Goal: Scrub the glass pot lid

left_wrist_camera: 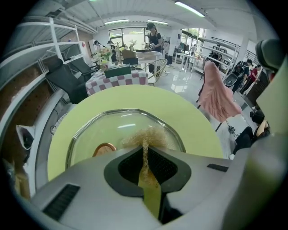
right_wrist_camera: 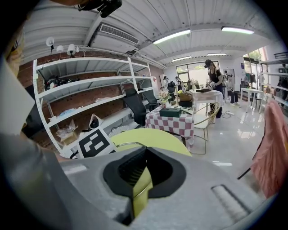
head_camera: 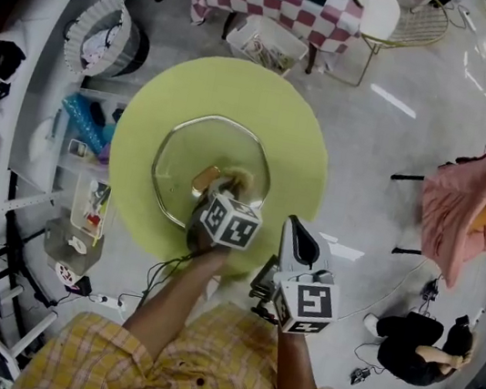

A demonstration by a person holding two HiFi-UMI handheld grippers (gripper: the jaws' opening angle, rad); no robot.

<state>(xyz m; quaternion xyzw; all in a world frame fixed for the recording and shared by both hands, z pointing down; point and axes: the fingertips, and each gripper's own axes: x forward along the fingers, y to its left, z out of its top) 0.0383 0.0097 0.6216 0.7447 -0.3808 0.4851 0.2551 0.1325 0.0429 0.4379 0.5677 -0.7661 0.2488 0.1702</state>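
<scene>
Both fingers of the left gripper [left_wrist_camera: 145,152] are clamped on a golden wire scrubber [left_wrist_camera: 146,134]. Its tuft rests on the glass pot lid [left_wrist_camera: 112,126], just beside the copper knob [left_wrist_camera: 104,149]. The lid lies mid-frame on the round green table [head_camera: 241,96]. At the lower right of the head view, the right gripper [head_camera: 296,233] hangs by the table's edge, its fingers together on nothing.

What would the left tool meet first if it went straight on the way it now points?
The glass pot lid: the left tool is shut on a tan scrubber whose tuft sits over the lid's glass, probably touching it. The green table lies beneath.
</scene>
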